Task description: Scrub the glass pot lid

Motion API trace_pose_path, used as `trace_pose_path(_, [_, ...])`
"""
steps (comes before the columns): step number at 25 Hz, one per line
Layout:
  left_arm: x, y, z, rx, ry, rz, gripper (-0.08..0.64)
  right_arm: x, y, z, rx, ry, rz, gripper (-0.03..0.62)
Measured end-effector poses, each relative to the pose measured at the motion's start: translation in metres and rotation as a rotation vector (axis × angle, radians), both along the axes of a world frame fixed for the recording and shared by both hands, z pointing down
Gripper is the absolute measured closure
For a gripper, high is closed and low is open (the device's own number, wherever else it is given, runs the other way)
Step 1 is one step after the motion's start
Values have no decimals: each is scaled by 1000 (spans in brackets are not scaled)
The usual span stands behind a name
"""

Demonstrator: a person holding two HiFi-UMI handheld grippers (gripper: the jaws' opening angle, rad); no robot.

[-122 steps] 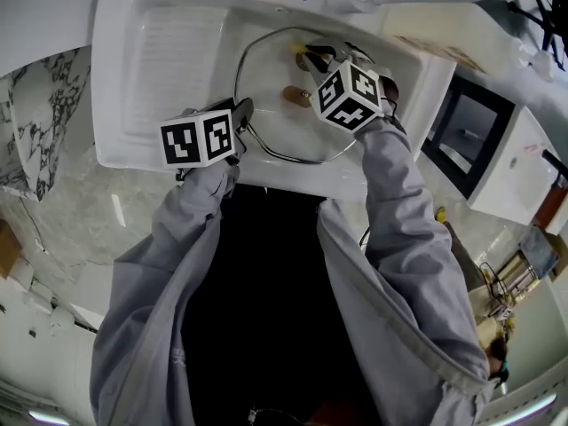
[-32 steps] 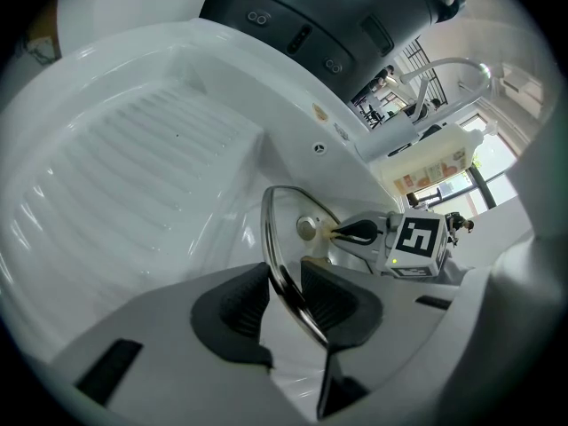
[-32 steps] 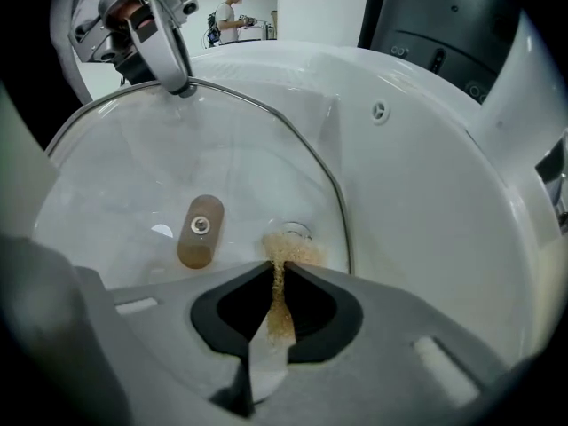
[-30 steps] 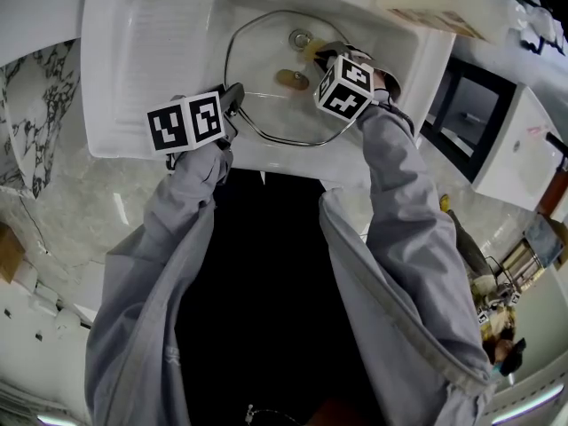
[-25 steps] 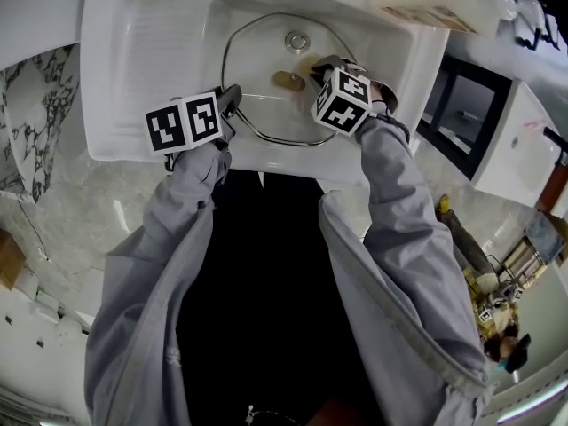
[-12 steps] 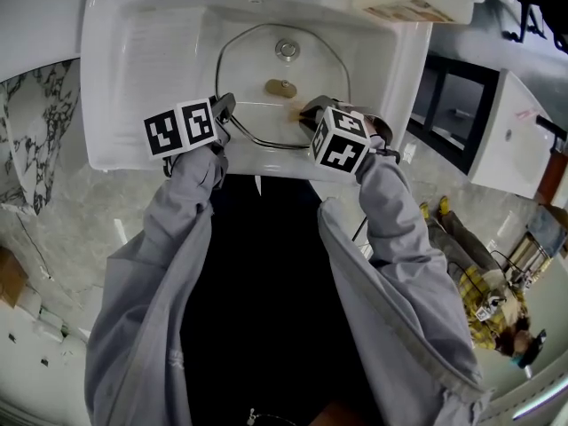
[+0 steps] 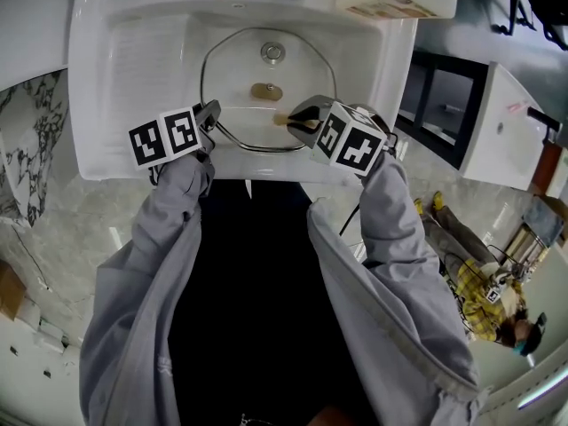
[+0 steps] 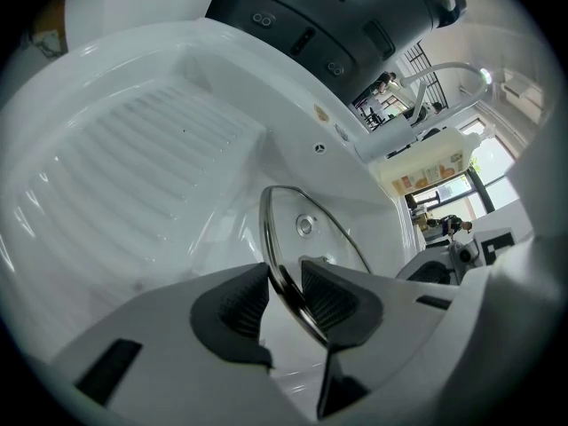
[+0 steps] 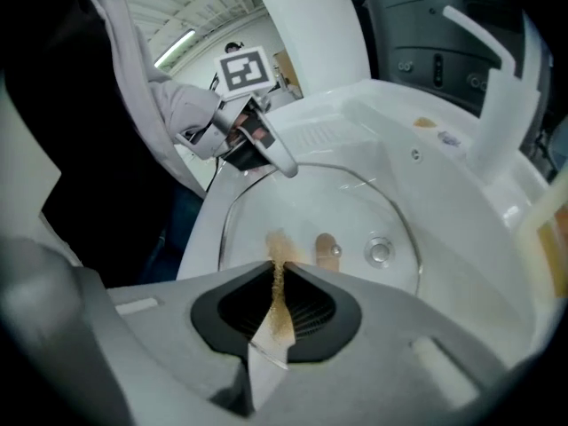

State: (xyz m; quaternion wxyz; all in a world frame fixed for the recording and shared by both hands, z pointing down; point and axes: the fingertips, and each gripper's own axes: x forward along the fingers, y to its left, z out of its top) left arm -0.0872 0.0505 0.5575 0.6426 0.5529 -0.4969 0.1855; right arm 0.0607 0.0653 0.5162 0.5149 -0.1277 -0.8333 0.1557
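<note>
The glass pot lid (image 7: 257,69) lies in the white sink basin, its brown knob (image 7: 266,90) in the middle. My left gripper (image 7: 211,114) is shut on the lid's metal rim at the near left; in the left gripper view the rim (image 8: 277,260) runs between both pads, the lid tilted up. My right gripper (image 7: 297,115) hovers over the lid's near right edge, shut on a thin tan scrub pad (image 9: 280,304) whose tip (image 7: 282,119) sticks out. In the right gripper view the lid (image 9: 311,207) and knob (image 9: 328,249) lie below the pad.
The sink (image 7: 98,78) has a ribbed draining board (image 7: 146,60) left of the basin and a drain (image 7: 272,52) beneath the lid. A faucet (image 8: 444,69) and a labelled container (image 7: 390,3) stand at the back. A white appliance (image 7: 506,122) is at the right.
My right gripper has lifted and drawn back with the pad from the lid's middle, near the knob, to its near right edge. The left gripper has kept its hold on the rim.
</note>
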Motion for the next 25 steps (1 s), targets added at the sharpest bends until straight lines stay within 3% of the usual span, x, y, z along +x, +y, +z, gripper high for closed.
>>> trace_pose_path(7, [2,-2,-1,1,-3,-5,447,11,-99,17,330,2,127,561])
trace_pose_path(13, [2,-1,0,-16,0,-5,448,14,-136,70,517,86,27,561])
trace_pose_path(18, [2,-1,1,-22,1,-3,447,14,-140,102,549,139,-47,561])
trace_pose_path(25, [1,-2,1,-17,-3,-8,448,19,-120,119,480,209,-78,561])
